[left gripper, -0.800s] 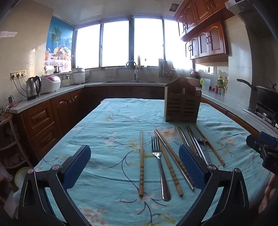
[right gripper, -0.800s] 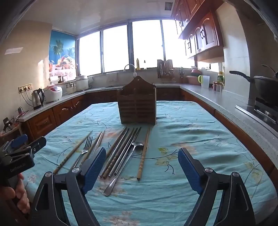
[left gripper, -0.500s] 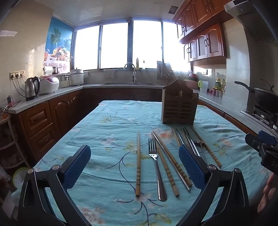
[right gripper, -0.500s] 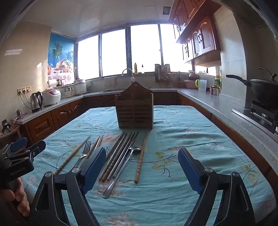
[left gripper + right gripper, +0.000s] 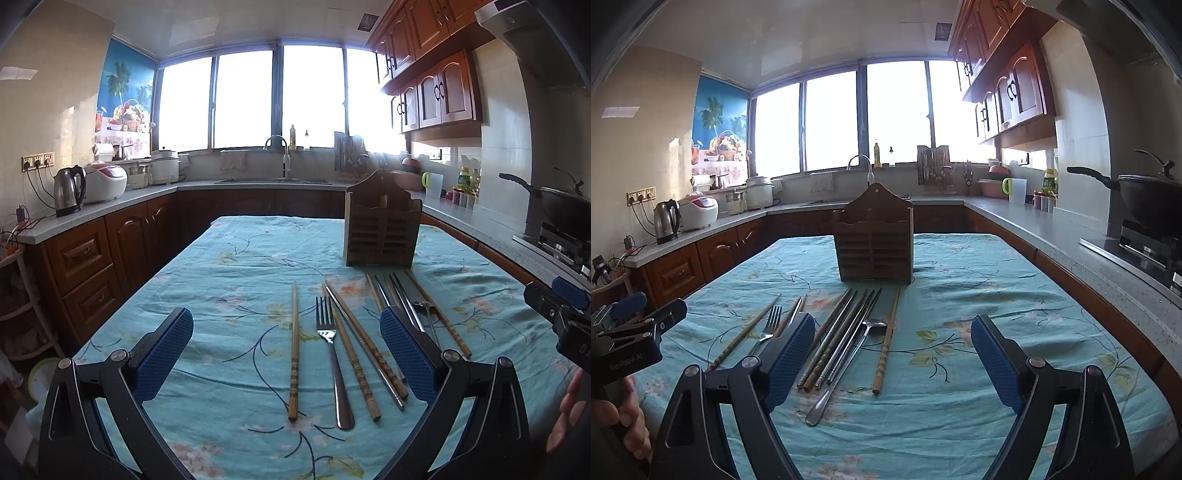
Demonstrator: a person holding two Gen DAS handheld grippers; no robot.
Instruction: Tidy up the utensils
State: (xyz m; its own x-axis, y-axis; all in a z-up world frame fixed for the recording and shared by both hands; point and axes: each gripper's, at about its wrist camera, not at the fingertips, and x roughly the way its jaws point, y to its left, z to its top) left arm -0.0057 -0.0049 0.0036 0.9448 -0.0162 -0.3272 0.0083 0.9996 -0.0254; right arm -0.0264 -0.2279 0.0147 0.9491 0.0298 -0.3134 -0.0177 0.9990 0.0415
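A wooden utensil holder (image 5: pixel 382 229) (image 5: pixel 873 240) stands upright in the middle of the table. In front of it, loose on the cloth, lie several bamboo and metal chopsticks, among them a lone bamboo chopstick (image 5: pixel 294 347), plus a fork (image 5: pixel 332 354) (image 5: pixel 770 325) and a spoon (image 5: pixel 849 362). My left gripper (image 5: pixel 284 350) hovers open above the near ends of the chopstick and fork, empty. My right gripper (image 5: pixel 894 356) is open too, with the spoon and a bamboo chopstick (image 5: pixel 886 343) lying below its gap. Each gripper shows at the edge of the other's view.
A teal floral tablecloth (image 5: pixel 229 280) covers the table. Grey counters with brown cabinets run round the room. A kettle (image 5: pixel 68 190) and rice cooker stand at the left. A black wok (image 5: pixel 1145 199) sits on the stove at the right. A person's fingers (image 5: pixel 631 424) hold the left gripper's handle.
In both views the holder and the utensils sit a little lower in the picture than before. Both grippers stay open and nothing on the cloth has moved.
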